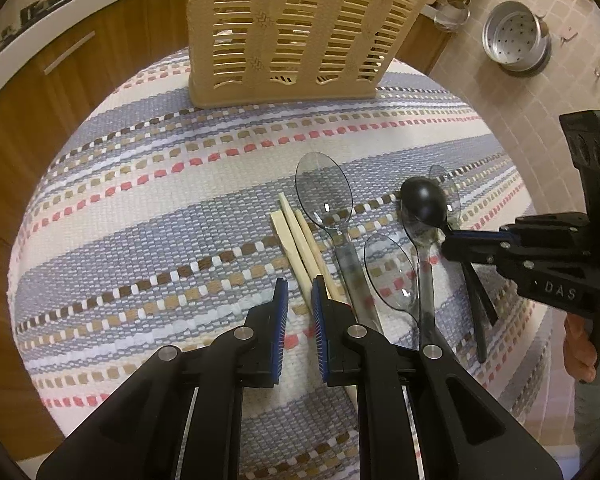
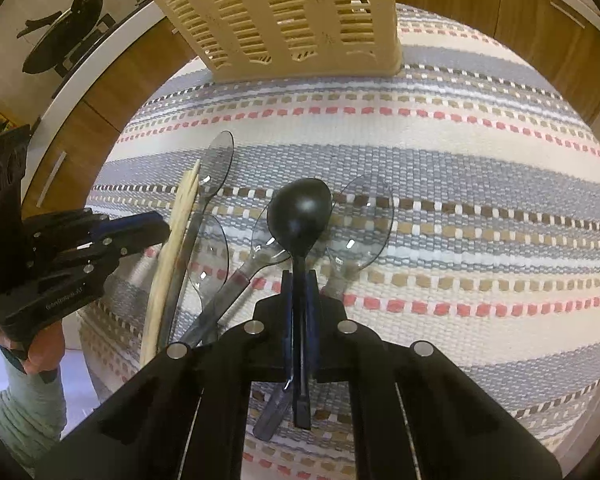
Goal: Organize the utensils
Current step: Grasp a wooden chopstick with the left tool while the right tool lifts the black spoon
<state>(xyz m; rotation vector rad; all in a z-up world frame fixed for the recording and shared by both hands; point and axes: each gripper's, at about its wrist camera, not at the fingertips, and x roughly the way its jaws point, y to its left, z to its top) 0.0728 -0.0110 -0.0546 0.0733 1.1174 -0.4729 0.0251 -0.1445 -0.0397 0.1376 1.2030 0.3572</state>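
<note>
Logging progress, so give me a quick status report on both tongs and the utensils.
Right tongs shut on black spoon. Left tongs open over chopsticks. Clear spoons loose on mat; beige basket path unobstructed.

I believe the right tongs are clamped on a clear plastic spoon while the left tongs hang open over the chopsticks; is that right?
Not quite: the right tongs are clamped on the black spoon, as the right wrist view shows. The left tongs do hang open over the chopsticks.

Your work surface is a striped woven cloth [image 1: 148, 208] over a round top. On it you have a beige slotted basket [image 1: 300, 32] at the far edge, wooden chopsticks [image 1: 300, 240], and clear plastic spoons [image 1: 324, 196] lying nearer.
</note>
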